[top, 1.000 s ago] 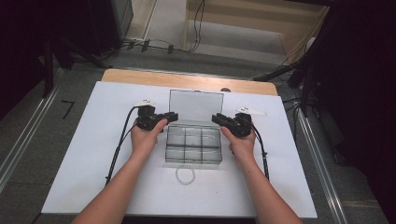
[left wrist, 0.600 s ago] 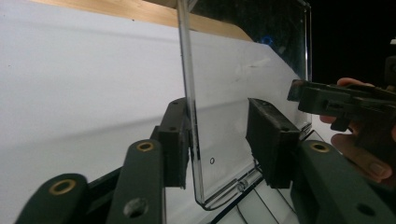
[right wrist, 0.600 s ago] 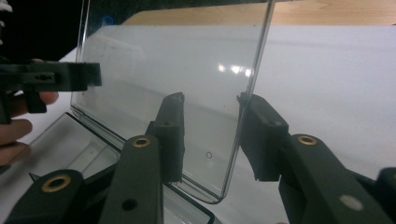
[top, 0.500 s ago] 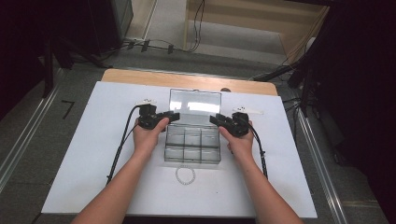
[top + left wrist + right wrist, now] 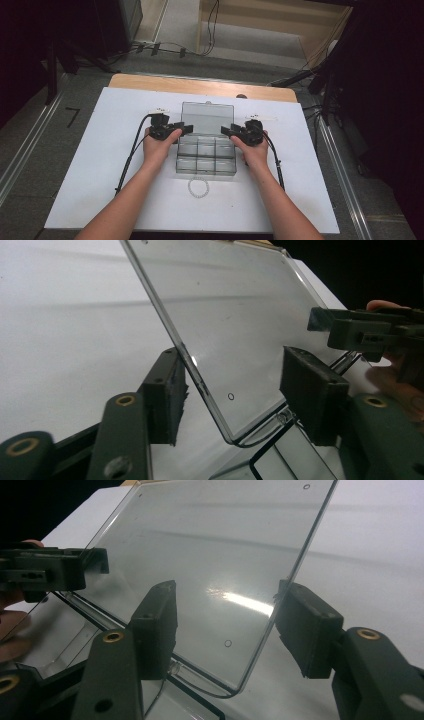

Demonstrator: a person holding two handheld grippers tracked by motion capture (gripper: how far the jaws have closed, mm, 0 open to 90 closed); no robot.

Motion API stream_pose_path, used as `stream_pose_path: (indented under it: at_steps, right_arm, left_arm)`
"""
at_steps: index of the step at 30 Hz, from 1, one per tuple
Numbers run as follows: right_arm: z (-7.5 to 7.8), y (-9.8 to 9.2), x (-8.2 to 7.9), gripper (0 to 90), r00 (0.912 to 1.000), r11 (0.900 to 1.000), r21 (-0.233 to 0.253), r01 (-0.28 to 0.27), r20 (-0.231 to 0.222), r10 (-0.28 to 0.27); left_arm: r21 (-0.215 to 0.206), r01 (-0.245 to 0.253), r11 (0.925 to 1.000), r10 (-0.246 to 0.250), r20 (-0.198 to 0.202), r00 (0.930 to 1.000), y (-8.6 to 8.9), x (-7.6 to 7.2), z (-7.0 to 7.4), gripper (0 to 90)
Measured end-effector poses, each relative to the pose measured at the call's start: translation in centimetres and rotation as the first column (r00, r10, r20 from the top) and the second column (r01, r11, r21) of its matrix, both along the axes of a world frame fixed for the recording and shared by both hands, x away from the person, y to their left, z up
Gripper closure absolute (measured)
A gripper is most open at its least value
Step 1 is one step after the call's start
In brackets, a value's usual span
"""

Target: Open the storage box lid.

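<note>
Both grippers' fingers (image 5: pixel 165 390) apart, each astride a side edge of the clear lid (image 5: pixel 207 117)

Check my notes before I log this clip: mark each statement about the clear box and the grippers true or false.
1. The clear box's lid is open. True.
2. A bead bracelet lies inside a compartment. False: it lies on the white table, in front of the box.
3. The left gripper has its jaws apart, astride the lid's edge. True.
4. The right gripper is clamped shut. False: its jaws are apart around the lid's other edge.
</note>
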State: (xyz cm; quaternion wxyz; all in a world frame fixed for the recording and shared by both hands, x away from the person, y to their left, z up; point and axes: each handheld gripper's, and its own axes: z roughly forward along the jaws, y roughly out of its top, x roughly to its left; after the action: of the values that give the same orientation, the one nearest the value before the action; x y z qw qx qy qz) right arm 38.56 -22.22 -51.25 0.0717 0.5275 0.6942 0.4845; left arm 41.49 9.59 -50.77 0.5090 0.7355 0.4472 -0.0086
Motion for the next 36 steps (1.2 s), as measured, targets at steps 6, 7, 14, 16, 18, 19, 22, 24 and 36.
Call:
stream_pose_path:
  at_steps: [6, 7, 14, 16, 18, 19, 22, 24, 36]
  right_arm:
    - [0.3, 0.1, 0.0, 31.5, 0.9997, 0.998, -0.051, 0.021, -0.011, -0.021]
    - [0.4, 0.0, -0.1, 30.0, 0.9998, 0.999, -0.049, 0.019, -0.002, -0.019]
    - [1.2, -0.2, -0.8, 15.2, 0.999, 0.998, -0.067, -0.004, 0.045, 0.007]
    - [1.5, -0.1, -1.3, 11.4, 0.9976, 0.996, -0.087, -0.017, 0.066, 0.022]
    - [1.8, -0.1, -1.8, 8.6, 0.9958, 0.995, -0.1, -0.031, 0.083, 0.039]
    - [1.9, -0.1, -2.1, 8.5, 0.9948, 0.994, -0.104, -0.035, 0.092, 0.045]
    - [2.1, -0.2, -3.0, 7.3, 0.9918, 0.994, -0.093, -0.051, 0.112, 0.062]
    - [2.1, -0.3, -3.5, 7.2, 0.9903, 0.995, -0.084, -0.06, 0.12, 0.07]
    - [3.5, 0.5, -6.3, 0.4, 0.9706, 0.986, -0.101, -0.13, 0.19, 0.147]
  left_arm:
    - [0.001, -0.017, 0.9999, 0.017, 0.009, 0.9998, 0.5, -0.3, 0.2, 30.1]
    - [-0.004, -0.013, 0.9999, 0.013, 0.015, 0.9998, 0.6, -0.4, 0.3, 29.5]
    - [-0.014, 0.007, 0.9999, -0.006, 0.11, 0.9939, 1.4, -1.6, 1.9, 17.0]
    - [-0.017, 0.013, 0.9998, -0.011, 0.143, 0.9897, 1.9, -2.1, 2.4, 12.7]
    - [-0.025, 0.024, 0.9994, -0.02, 0.161, 0.9868, 2.2, -2.5, 2.7, 9.2]
    - [-0.028, 0.026, 0.9993, -0.021, 0.17, 0.9852, 2.4, -2.7, 2.8, 7.6]
    - [-0.034, 0.034, 0.9988, -0.027, 0.195, 0.9804, 2.9, -3.4, 3.2, 2.7]
    - [-0.037, 0.037, 0.9986, -0.029, 0.21, 0.9773, 3.2, -3.7, 3.4, 1.8]
    - [-0.014, 0.069, 0.9976, -0.062, 0.269, 0.961, 4.1, -6.3, 4.0, 0.0]
